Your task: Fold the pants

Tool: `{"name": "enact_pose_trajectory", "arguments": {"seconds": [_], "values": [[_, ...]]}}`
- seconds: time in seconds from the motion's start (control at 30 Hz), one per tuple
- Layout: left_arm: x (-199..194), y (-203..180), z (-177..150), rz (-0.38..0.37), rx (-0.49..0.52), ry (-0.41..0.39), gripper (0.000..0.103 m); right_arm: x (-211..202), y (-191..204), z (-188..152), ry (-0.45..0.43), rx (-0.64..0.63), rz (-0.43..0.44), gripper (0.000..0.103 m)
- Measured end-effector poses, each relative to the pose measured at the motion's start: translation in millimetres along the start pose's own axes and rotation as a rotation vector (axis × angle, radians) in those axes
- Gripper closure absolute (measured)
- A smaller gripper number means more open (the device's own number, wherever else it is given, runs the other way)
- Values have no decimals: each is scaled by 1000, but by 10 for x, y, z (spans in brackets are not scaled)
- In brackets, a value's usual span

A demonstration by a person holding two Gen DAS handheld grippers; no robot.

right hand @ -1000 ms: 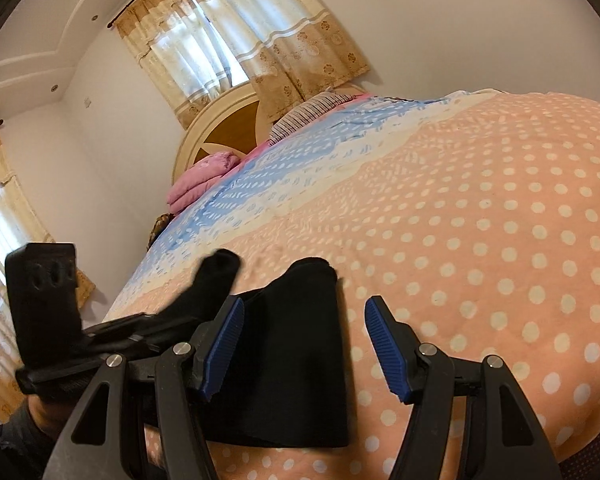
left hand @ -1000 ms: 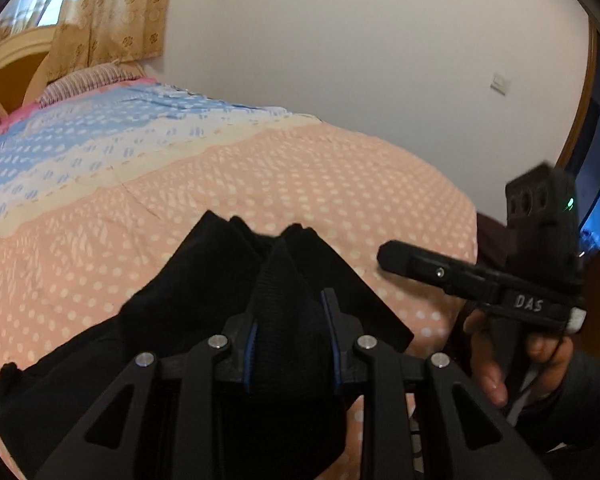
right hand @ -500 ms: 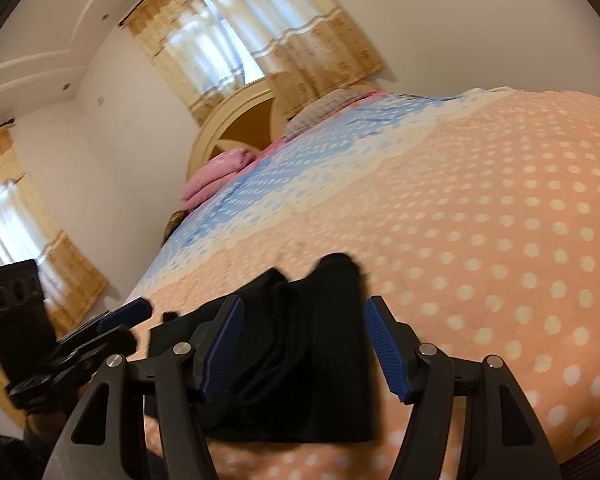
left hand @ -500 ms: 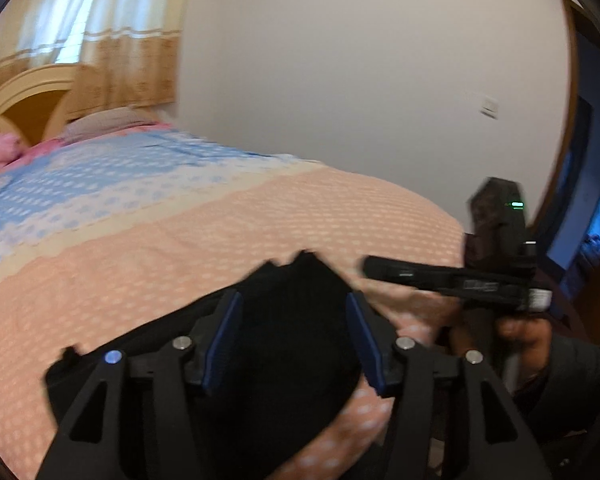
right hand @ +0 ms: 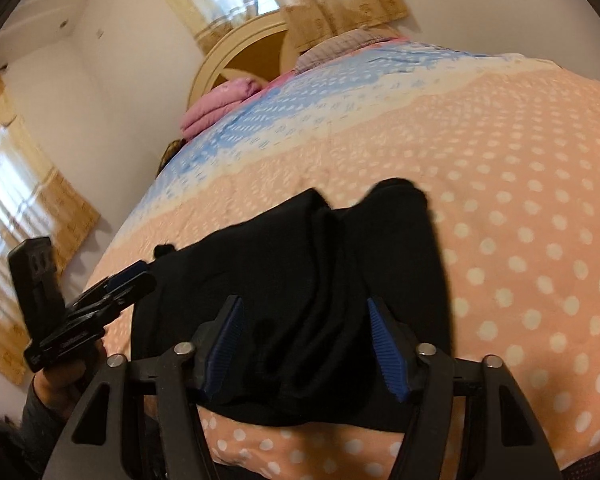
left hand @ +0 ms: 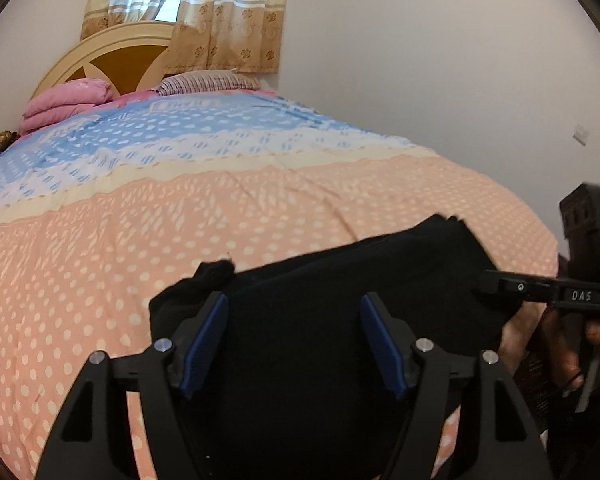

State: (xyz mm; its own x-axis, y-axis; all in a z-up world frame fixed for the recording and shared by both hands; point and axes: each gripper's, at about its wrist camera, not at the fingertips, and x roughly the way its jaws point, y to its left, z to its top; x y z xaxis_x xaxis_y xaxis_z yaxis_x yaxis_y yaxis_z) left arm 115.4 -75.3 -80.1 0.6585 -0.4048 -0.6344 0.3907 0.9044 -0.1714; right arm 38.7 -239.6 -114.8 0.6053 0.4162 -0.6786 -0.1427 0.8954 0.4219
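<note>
The near edge of the black pants (left hand: 340, 320) is hidden behind the left gripper (left hand: 294, 340) frame and cut off at the bottom of the left wrist view. The person's right hand (left hand: 572, 344) is cropped at the right edge. In the right wrist view, the far bedspread (right hand: 300, 120) is blurred (pattern unreadable).

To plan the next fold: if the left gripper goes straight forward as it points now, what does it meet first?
Probably the black pants, lying between the open left gripper fingers.
</note>
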Motion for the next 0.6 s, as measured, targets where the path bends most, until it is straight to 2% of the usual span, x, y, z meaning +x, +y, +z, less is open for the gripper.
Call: {"name": "enact_pose_trajectory", "arguments": {"seconds": [0.03, 0.23, 0.33, 0.37, 0.43, 0.5, 0.6], "values": [[4, 0, -12, 6, 3, 3, 32, -10, 36, -6, -10, -19, -16, 84], [-47, 59, 18, 10, -17, -18, 31, -379, 223, 33, -152, -109, -2, 88], [-44, 69, 15, 29, -19, -23, 23, -516, 190, 31, -202, -112, -43, 88], [-31, 73, 7, 36, -16, -25, 20, -537, 142, 18, -206, -102, -64, 88], [25, 89, -17, 53, -12, -21, 15, -462, -49, -6, -159, -46, -110, 88], [103, 125, -54, 73, -14, -2, 14, -386, -214, -48, -124, 2, -139, 88], [140, 179, -95, 58, -40, 12, 14, -346, -311, -106, -99, 19, -163, 88]]}}
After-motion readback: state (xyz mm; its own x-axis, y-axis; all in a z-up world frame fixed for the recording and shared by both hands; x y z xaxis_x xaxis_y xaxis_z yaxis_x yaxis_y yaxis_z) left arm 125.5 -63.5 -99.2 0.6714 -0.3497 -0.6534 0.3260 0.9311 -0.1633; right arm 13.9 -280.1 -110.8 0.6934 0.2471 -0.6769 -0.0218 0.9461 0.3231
